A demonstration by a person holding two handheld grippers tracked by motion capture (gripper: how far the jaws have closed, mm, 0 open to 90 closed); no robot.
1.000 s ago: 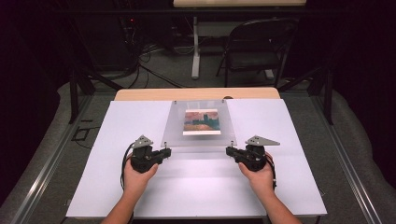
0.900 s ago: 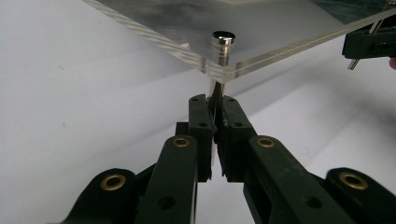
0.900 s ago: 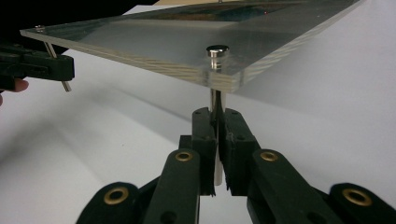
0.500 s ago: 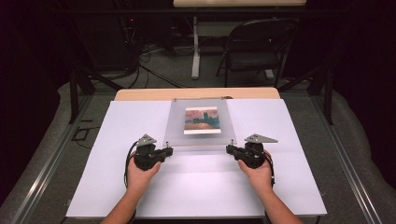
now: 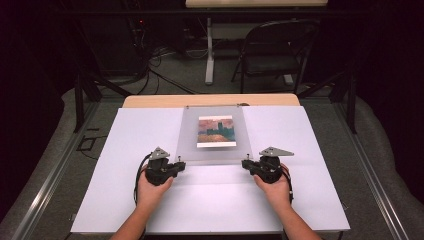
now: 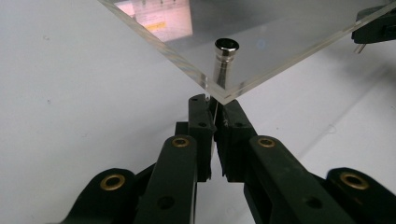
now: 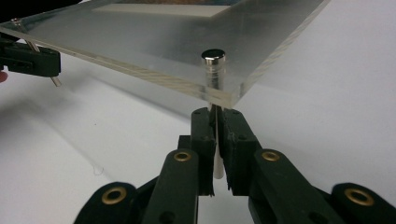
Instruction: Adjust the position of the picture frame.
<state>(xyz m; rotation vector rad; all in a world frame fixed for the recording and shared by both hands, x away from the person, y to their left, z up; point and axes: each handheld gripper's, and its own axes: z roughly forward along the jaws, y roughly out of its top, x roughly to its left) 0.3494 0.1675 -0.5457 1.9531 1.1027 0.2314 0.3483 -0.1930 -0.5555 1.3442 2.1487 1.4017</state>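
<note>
Both grippers, left gripper and right gripper, clamped on the acrylic frame's corner pins, have drawn its near edge closer, ready to lift.

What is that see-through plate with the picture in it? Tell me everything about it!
The clear plate looks like thick acrylic, rectangular, with polished edges. A small landscape picture sits in its middle. Shiny metal pins pass through its near corners. The left gripper and right gripper each pinch a pin below a near corner, tilting that edge above the white table.
</note>
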